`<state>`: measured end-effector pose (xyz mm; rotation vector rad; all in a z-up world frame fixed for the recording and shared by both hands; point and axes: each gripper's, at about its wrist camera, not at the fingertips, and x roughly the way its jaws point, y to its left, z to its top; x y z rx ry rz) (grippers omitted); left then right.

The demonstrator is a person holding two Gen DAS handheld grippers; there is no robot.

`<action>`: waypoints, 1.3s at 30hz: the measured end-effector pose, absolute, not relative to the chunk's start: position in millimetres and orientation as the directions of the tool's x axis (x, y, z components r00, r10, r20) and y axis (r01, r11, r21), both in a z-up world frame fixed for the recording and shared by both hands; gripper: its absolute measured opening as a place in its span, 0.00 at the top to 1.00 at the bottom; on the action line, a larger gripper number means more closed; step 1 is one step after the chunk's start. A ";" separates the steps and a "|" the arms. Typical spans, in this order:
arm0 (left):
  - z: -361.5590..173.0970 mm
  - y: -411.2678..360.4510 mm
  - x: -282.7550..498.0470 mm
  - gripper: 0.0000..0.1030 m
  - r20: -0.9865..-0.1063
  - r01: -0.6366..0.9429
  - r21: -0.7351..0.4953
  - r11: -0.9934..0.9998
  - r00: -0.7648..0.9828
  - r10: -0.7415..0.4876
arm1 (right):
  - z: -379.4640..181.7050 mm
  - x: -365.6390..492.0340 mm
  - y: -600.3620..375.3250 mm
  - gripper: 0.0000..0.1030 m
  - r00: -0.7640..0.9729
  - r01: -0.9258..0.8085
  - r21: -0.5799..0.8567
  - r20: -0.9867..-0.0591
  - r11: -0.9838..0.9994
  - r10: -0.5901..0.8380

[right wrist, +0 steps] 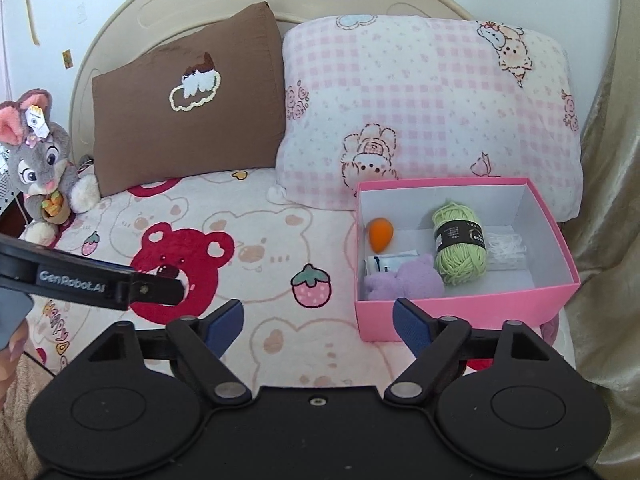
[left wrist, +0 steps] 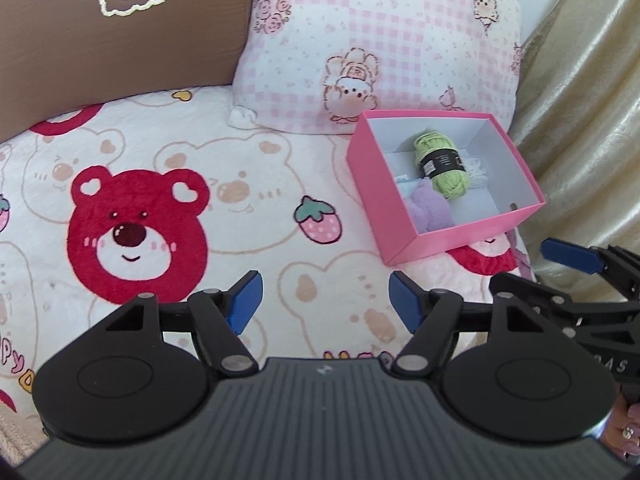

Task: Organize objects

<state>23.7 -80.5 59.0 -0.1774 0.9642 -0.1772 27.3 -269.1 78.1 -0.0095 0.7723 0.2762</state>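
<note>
Left wrist view: left gripper (left wrist: 325, 300) above bear-print blanket (left wrist: 168, 184), blue pads apart, nothing between; pink box (left wrist: 420, 248) on blanket just before checked pillow (left wrist: 372, 48), holding green yarn (left wrist: 440, 166) and purple plush (left wrist: 428, 210); right gripper (left wrist: 576, 260) at right edge.

Right wrist view: right gripper (right wrist: 318, 322) with jaws wide, empty; pink box (right wrist: 460, 312) also containing orange egg-shaped item (right wrist: 381, 234), white packet (right wrist: 390, 262); brown pillow (right wrist: 188, 100) and grey rabbit toy (right wrist: 40, 160) behind.
</note>
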 end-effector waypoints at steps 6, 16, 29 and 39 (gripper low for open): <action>50.6 -78.1 24.7 0.33 -0.810 0.070 -0.199 0.977 0.549 -0.205 | 66.6 37.2 -266.7 0.08 0.650 -0.223 0.107 -0.724 0.969 0.230; 37.9 -78.9 34.8 0.20 -0.829 0.043 -0.179 0.983 0.531 -0.174 | 56.4 43.6 -262.9 0.08 0.653 -0.188 0.045 -0.741 0.981 0.159; 26.5 -81.6 39.9 0.01 -0.846 0.038 -0.130 0.991 0.517 -0.131 | 47.7 51.9 -265.7 0.08 0.643 -0.154 0.031 -0.755 0.988 0.124; 17.8 -73.1 44.5 0.01 -0.870 0.002 -0.156 0.988 0.474 -0.138 | 45.6 54.6 -263.2 0.08 0.638 -0.151 0.003 -0.764 0.989 0.100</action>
